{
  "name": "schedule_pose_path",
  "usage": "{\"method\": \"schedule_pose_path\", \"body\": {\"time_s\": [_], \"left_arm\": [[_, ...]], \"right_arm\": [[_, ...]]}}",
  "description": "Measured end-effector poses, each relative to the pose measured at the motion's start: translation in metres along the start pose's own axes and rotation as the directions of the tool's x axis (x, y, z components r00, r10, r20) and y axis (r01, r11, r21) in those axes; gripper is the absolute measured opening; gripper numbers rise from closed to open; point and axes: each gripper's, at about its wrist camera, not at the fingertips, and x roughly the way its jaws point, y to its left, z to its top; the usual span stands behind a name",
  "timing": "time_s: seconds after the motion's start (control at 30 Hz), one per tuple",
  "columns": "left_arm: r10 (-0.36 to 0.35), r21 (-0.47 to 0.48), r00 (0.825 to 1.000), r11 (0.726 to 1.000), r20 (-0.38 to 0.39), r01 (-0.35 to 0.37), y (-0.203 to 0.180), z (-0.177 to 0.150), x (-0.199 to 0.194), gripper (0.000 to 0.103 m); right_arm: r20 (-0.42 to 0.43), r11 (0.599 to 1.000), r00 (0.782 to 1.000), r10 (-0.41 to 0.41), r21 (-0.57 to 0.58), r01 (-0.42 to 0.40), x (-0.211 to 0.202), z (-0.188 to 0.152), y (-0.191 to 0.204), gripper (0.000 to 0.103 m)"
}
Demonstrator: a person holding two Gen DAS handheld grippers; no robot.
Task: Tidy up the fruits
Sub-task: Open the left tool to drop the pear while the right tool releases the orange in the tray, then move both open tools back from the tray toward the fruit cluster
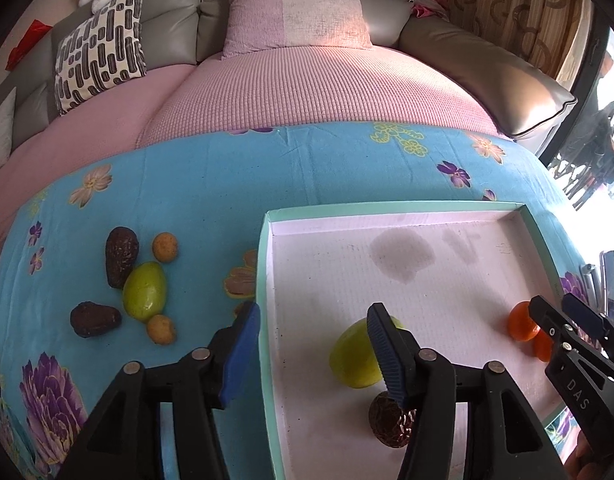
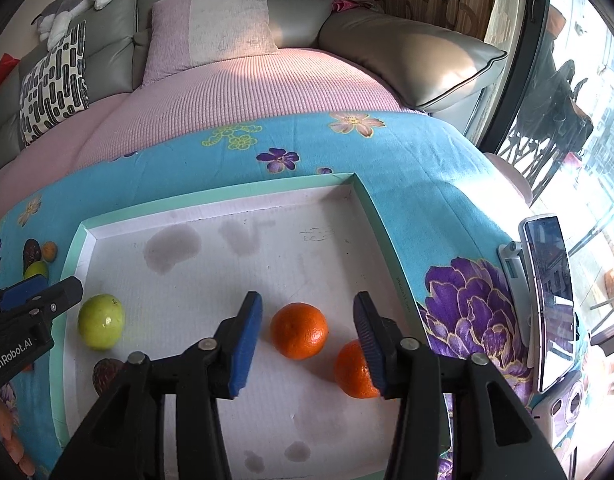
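Observation:
A white tray with a mint rim lies on the blue flowered cloth. In it are a green fruit, a dark brown fruit and two oranges. My left gripper stands open astride the tray's left rim, its right finger in front of the green fruit. My right gripper is open over the tray. One orange shows between its fingers, untouched. The other is partly hidden behind the right finger.
Left of the tray on the cloth lie two dark brown fruits, a green fruit and two small yellow-orange fruits. A phone on a stand is at the right edge. A sofa with cushions lies behind.

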Motion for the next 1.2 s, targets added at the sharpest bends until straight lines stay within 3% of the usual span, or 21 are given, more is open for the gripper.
{"method": "schedule_pose_path", "body": {"time_s": [0.23, 0.33, 0.43, 0.5, 0.97, 1.2], "left_arm": [[0.070, -0.056, 0.998, 0.996, 0.008, -0.069, 0.022, -0.003, 0.002, 0.081], [0.099, -0.077, 0.995, 0.992, 0.009, -0.098, 0.030, -0.004, 0.004, 0.092], [0.126, -0.096, 0.992, 0.988, 0.015, -0.124, 0.037, -0.006, 0.004, 0.102], [0.142, -0.104, 0.990, 0.985, 0.014, -0.140, 0.041, -0.006, 0.005, 0.103], [0.176, -0.086, 0.984, 0.981, 0.040, -0.172, 0.058, -0.009, -0.005, 0.103], [0.186, -0.102, 0.981, 0.978, 0.052, -0.181, 0.081, -0.016, -0.017, 0.103]], "right_arm": [[-0.001, 0.999, 1.000, 0.021, -0.030, -0.021, 0.003, -0.001, 0.007, 0.075], [-0.002, 0.999, 1.000, 0.028, -0.037, -0.028, 0.003, -0.002, 0.009, 0.079], [0.001, 0.999, 0.999, 0.033, -0.042, -0.033, 0.003, -0.002, 0.010, 0.090], [0.013, 0.998, 0.999, 0.032, -0.050, -0.032, 0.003, -0.003, 0.010, 0.094], [0.102, 0.996, 0.993, 0.056, -0.072, -0.049, -0.009, -0.003, 0.017, 0.095], [0.086, 0.992, 0.991, 0.106, -0.075, -0.100, -0.013, -0.002, 0.028, 0.095]]}}
